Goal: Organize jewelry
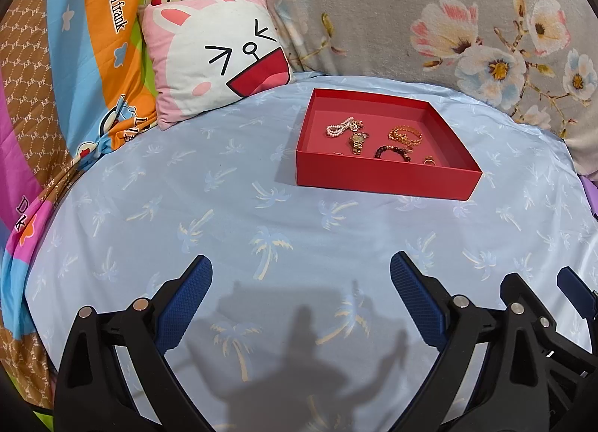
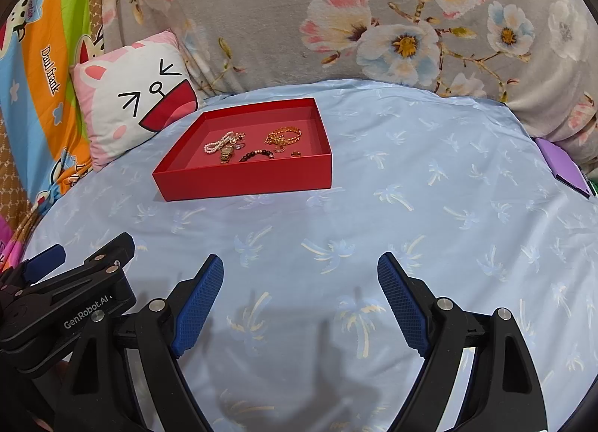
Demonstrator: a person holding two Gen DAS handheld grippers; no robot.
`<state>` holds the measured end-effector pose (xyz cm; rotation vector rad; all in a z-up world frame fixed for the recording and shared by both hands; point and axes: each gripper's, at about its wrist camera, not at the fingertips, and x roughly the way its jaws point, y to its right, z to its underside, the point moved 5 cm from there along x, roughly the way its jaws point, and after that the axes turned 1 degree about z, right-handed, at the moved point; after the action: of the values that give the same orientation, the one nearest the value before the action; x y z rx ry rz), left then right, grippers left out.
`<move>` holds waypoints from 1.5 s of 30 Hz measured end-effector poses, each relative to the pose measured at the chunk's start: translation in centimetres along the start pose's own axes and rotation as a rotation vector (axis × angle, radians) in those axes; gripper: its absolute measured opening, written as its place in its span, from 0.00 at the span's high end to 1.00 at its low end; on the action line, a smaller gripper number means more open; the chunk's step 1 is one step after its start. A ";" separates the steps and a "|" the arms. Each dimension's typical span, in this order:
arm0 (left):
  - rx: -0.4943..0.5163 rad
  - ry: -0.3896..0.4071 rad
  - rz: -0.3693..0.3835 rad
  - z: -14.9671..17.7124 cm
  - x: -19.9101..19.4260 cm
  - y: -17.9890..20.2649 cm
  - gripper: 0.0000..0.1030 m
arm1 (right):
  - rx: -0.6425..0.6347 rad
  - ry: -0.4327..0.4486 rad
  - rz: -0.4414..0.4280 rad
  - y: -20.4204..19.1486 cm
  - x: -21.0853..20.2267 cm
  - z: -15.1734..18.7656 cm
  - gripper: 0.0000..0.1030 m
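Note:
A shallow red box [image 1: 385, 179] [image 2: 246, 181] lies on the light blue palm-print sheet. Inside it lie a pearl bracelet [image 1: 339, 127] [image 2: 218, 143], a gold watch [image 1: 357, 143] [image 2: 225, 154], a gold chain bracelet [image 1: 405, 134] [image 2: 284, 136], a dark bead bracelet [image 1: 392, 151] [image 2: 256, 154] and a small ring [image 1: 429, 160] [image 2: 296, 153]. My left gripper [image 1: 301, 269] hovers open over the sheet, well in front of the box, nothing between its blue pads. My right gripper [image 2: 301, 267] is open too, empty, in front and to the right of the box.
A pink and white cartoon pillow [image 1: 216, 54] [image 2: 130, 99] leans behind the box on the left. A grey floral blanket [image 1: 429, 9] [image 2: 336, 21] rises at the back. A colourful cartoon quilt [image 1: 74, 58] covers the left side. A purple object [image 2: 566, 166] lies at the right edge.

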<state>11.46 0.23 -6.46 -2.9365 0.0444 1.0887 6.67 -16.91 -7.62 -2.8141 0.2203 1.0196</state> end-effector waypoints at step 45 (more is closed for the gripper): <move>0.017 0.004 -0.023 0.1 0.1 0.5 0.09 | -0.003 -0.006 0.002 0.4 0.2 0.0 0.19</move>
<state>11.44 -0.26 -6.57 -2.9169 0.0205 1.0739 6.76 -17.30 -7.78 -2.8136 0.2218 1.0294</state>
